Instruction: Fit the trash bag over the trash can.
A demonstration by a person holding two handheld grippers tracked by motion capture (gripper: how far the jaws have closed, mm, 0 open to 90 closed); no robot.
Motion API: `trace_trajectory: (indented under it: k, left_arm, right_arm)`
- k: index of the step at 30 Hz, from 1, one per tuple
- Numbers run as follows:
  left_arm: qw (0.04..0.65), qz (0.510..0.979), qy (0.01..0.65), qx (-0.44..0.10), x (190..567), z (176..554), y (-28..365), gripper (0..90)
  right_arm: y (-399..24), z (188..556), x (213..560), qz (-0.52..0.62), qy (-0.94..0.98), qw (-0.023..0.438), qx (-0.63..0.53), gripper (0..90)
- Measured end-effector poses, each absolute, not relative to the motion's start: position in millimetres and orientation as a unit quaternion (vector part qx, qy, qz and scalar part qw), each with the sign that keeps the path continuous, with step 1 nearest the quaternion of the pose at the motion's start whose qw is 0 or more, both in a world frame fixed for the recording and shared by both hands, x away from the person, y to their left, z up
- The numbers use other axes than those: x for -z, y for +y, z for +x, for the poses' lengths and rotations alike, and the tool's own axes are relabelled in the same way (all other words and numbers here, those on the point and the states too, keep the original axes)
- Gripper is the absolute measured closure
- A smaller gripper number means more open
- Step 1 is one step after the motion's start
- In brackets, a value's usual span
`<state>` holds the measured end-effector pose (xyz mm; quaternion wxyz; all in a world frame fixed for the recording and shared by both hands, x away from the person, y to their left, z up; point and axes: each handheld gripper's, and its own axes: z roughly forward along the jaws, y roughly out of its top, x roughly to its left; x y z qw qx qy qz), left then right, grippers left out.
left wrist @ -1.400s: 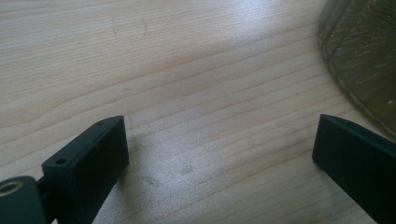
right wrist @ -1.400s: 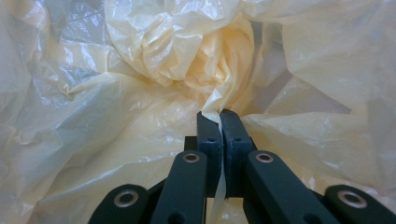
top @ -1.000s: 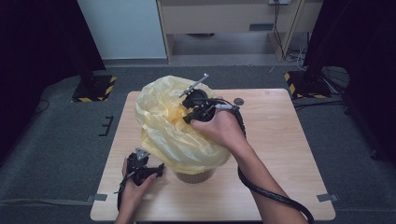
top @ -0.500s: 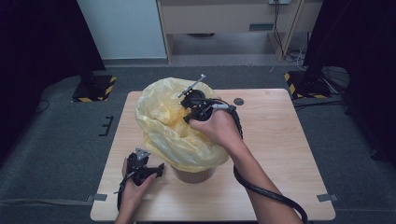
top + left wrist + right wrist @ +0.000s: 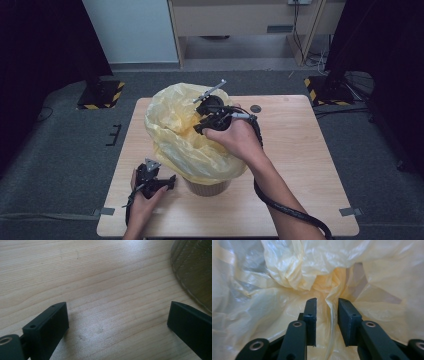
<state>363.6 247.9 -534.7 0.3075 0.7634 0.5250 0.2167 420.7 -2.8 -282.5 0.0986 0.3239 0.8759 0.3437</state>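
A crumpled yellow plastic bag (image 5: pixel 180 140) lines a small brown bin (image 5: pixel 207 187) on the wooden table (image 5: pixel 300 165). My right gripper (image 5: pixel 200 127) reaches into the bag's mouth from the right. In the right gripper view its jaws have just been opening. They stand a little apart, with a loose fold of the bag (image 5: pixel 274 277) running up the gap at the right gripper (image 5: pixel 327 302), not pinched. My left gripper (image 5: pixel 167 182) rests low on the table, left of the bin. It is wide open over bare wood (image 5: pixel 117 312), with the ribbed bin wall (image 5: pixel 195 270) at the upper right.
A small dark round spot (image 5: pixel 256 108) lies on the table behind the right hand. The right gripper's cable (image 5: pixel 285 210) trails across the front of the table. Grey floor surrounds the table, with dark stands (image 5: pixel 330 90) at the back corners.
The right hand stays at the bag's mouth and the plastic has shifted only slightly. The left hand has not moved.
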Motion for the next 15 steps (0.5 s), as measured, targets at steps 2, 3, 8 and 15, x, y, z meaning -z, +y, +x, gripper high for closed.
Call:
trace_trajectory:
  k: [2,3,8,15]
  left_arm:
    - [0.308,0.763,0.525,-0.217,534.7,363.6,247.9,2.9]
    - [0.308,0.763,0.525,-0.217,534.7,363.7,247.9,3.0]
    - [0.308,0.763,0.525,-0.217,534.7,363.7,247.9,2.9]
    - [0.307,0.763,0.525,-0.217,534.7,363.7,247.8,2.9]
  right_arm:
    - [-5.2,418.1,278.5,0.323,0.873,0.102,-0.351,65.5]
    - [-6.5,416.8,276.4,0.325,0.870,0.104,-0.355,64.7]
    - [-16.0,411.2,268.0,0.327,0.864,0.106,-0.369,64.0]
    - [-32.0,400.4,262.2,0.324,0.857,0.108,-0.387,67.0]
